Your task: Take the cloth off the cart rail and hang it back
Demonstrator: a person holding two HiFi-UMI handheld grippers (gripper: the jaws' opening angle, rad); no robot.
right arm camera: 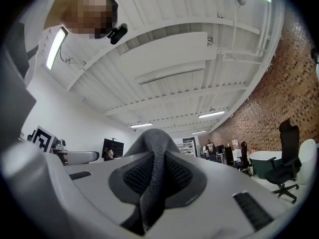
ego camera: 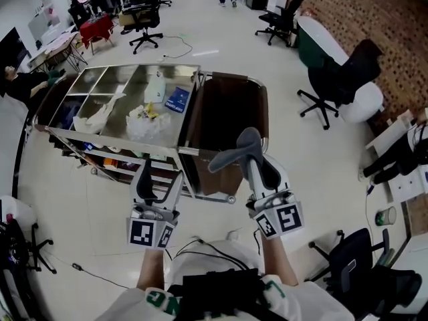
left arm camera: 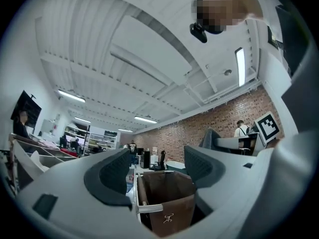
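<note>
Right fingers [right arm camera: 130, 176] clamped on the grey cloth [right arm camera: 152, 148], left fingers [left arm camera: 107, 173] spread and empty. Cart rail [ego camera: 198, 152] sits just past the cloth, right side's closer.

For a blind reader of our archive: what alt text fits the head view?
The right gripper is shut on a grey cloth, held up near the brown bag on a steel cart. The left gripper is open and empty.
</note>
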